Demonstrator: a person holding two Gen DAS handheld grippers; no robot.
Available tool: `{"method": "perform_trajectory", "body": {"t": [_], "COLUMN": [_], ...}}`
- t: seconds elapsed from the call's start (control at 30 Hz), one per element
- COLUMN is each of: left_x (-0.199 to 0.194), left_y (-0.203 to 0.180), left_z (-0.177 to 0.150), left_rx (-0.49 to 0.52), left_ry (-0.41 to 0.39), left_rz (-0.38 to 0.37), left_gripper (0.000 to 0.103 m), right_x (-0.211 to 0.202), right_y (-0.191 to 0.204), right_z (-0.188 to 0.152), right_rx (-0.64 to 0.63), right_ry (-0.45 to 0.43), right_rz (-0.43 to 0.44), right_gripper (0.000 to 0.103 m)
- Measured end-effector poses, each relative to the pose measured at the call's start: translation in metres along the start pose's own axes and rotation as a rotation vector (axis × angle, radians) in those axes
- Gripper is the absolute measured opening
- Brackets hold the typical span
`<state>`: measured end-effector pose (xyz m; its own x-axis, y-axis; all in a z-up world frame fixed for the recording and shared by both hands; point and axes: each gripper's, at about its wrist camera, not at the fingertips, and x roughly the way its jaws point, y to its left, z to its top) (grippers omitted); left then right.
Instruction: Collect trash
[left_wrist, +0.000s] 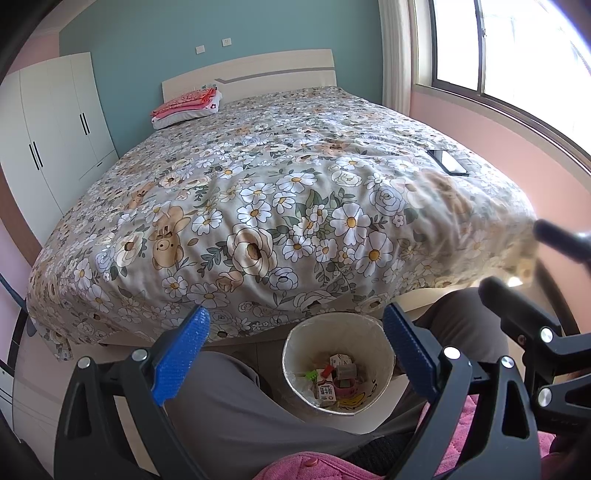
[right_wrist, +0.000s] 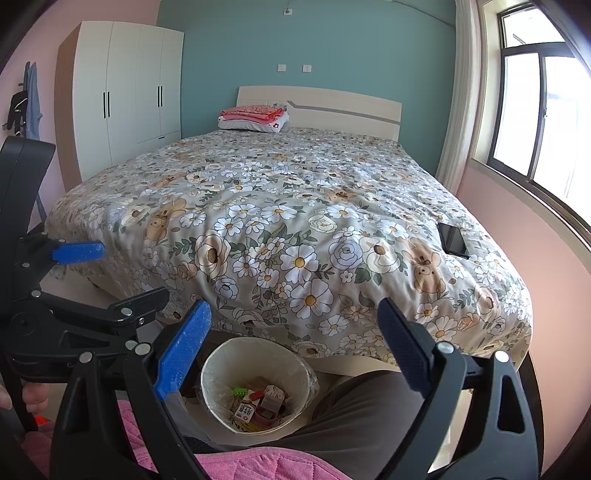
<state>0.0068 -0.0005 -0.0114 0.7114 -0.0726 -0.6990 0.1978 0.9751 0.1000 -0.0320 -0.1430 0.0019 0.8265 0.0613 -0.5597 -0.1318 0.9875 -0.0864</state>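
Left wrist view: we hold both tongs wide, empty. Left tongs (left_wrist: 295, 343) sit just above the bin (left_wrist: 338, 365) w/ trash (left_wrist: 338, 380) inside, btwn our knees; right tongs (right_wrist: 293, 339) likewise, bed (right_wrist: 288, 221) beyond.

Bed cover (right_wrist: 280, 206) grey with white daisies and tan bears. Teal wall (right_wrist: 332, 48), pink side wall (right_wrist: 524, 229), white wardrobe (right_wrist: 125, 92). Black grippers, blue pads (left_wrist: 183, 356). Cream bin (left_wrist: 338, 369).
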Motion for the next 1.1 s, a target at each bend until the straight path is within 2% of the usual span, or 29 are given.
{"method": "perform_trajectory", "body": {"t": [1.1], "left_x": [0.0043], "left_y": [-0.0002], "left_z": [-0.0037], "left_rx": [0.004], "left_ry": [0.010], "left_rz": [0.001], "left_gripper": [0.096], "right_x": [0.0023], "right_y": [0.0005], "right_z": [-0.0042], "right_rx": [0.009], "right_ry": [0.013], "right_rz": [0.006], "right_gripper": [0.090]}}
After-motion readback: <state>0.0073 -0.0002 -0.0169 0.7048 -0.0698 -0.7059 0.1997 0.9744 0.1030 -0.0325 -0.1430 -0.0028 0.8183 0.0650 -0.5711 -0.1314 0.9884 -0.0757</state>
